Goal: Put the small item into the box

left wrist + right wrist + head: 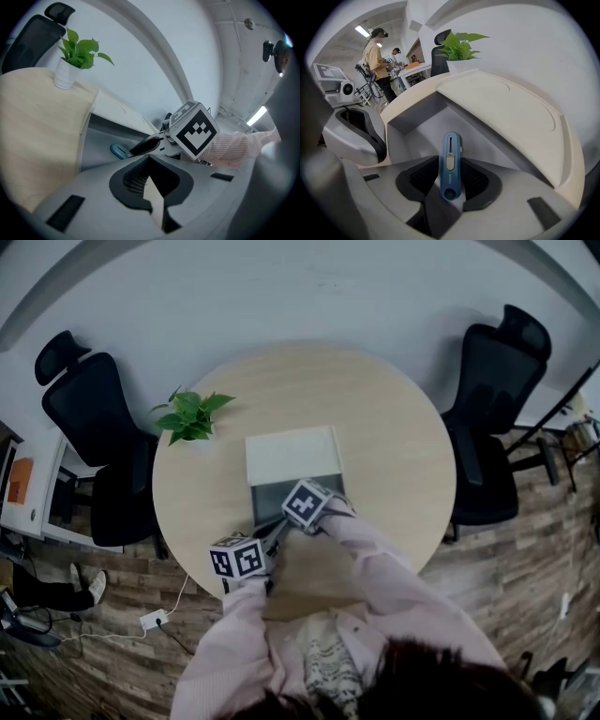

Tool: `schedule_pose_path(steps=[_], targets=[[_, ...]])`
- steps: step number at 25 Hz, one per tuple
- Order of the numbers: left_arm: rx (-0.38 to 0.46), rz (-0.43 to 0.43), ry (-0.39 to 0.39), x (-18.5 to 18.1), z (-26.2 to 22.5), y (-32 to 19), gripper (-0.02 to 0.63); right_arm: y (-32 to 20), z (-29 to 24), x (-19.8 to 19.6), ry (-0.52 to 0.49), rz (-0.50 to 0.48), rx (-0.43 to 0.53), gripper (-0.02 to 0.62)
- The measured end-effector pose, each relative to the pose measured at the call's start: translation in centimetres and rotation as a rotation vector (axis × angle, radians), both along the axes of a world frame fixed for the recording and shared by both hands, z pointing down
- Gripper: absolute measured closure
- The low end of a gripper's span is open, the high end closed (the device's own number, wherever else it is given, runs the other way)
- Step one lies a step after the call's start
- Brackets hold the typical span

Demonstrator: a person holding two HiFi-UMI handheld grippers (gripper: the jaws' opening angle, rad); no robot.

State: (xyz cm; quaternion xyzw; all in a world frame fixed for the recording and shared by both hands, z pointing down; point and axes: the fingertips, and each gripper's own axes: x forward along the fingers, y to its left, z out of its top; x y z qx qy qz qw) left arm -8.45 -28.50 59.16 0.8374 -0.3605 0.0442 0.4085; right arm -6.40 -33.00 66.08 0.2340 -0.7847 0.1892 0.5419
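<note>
The small item point(451, 164) is a slim blue cutter with a pale slider. It lies lengthwise between the pads of my right gripper point(449, 180), its far end over the floor of the grey box point(417, 112). The jaws stand wide, with a slit showing along the item's left side, so the gripper is open. The box's cream lid point(506, 108) is folded back flat. In the left gripper view the item point(119, 151) shows inside the box point(101, 136), just past the right gripper's fingers point(145, 145). My left gripper point(151, 180) is open and empty at the box's near edge.
The round wooden table point(394, 427) carries a potted plant point(190, 415) at its left. Black office chairs stand at the left point(94, 418) and the right point(492, 399). Two people point(377, 51) stand far off by desks. A power strip point(153, 620) lies on the floor.
</note>
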Motion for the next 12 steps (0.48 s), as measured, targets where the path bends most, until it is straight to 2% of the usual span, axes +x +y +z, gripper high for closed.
schedule_pose_path(steps=[6,11,12], targets=[[0.010,-0.002,0.006,-0.2,-0.5,0.1,0.595,-0.1,-0.3,-0.4,-0.044,0.017,0.018,0.423],[0.029,-0.025,0.036,-0.7,-1.4,0.1,0.595,-0.7,-2.0,1.1,-0.028,0.045,0.074,0.425],[0.038,-0.029,0.039,-0.8,-1.8,0.0,0.595,-0.4,-2.4,1.1,-0.052,0.047,0.070,0.427]])
